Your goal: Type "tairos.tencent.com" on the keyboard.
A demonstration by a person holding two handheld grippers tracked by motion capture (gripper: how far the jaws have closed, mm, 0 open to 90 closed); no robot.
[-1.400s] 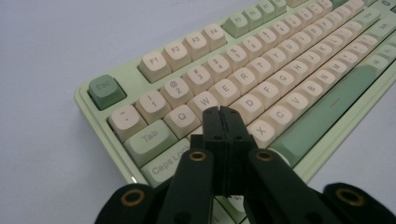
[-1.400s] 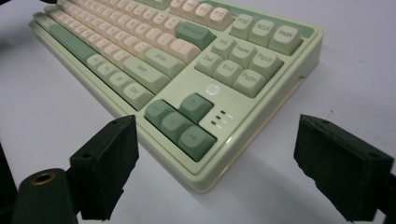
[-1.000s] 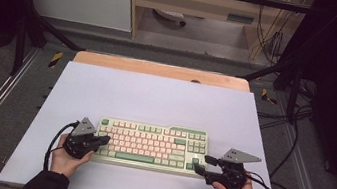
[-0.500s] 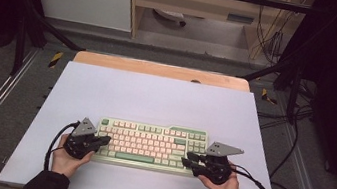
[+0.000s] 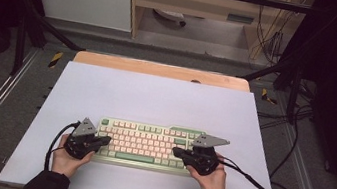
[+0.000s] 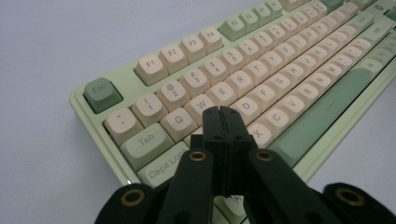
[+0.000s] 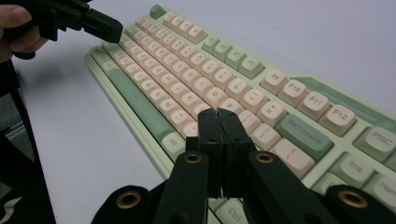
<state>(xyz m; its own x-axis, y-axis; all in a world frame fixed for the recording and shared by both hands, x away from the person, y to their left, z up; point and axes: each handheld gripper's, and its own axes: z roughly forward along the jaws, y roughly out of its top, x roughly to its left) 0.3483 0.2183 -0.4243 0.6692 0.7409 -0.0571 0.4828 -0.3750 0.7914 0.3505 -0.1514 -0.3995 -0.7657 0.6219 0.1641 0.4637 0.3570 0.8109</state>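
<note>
1. The left gripper (image 5: 104,140) has its jaws pressed together with nothing between them; in the left gripper view (image 6: 221,112) the two black pads meet in a thin seam over the letter keys just right of Caps Lock.
2. The right gripper (image 5: 177,152) has just been closing, and its jaws now meet too, with nothing caught between them. In the right gripper view (image 7: 218,113) the joined tips hang over the keys at the right end of the letter block, near the green Backspace key.
3. Whether either pair of tips actually presses a key cannot be told.
4. Each gripper is held in one of the person's hands, which come in from the near edge of the table; the grippers point inward toward each other over the two ends of the keyboard (image 5: 149,144).
5. The keyboard has a pale green case, cream keys and darker green accent keys. It lies flat and square to the near edge, on the near half of the white table top (image 5: 156,97).
6. A black cable (image 5: 254,180) trails off to the right from the right gripper.
7. Beyond the white top, a strip of wooden board (image 5: 160,69) shows along the far edge.
</note>
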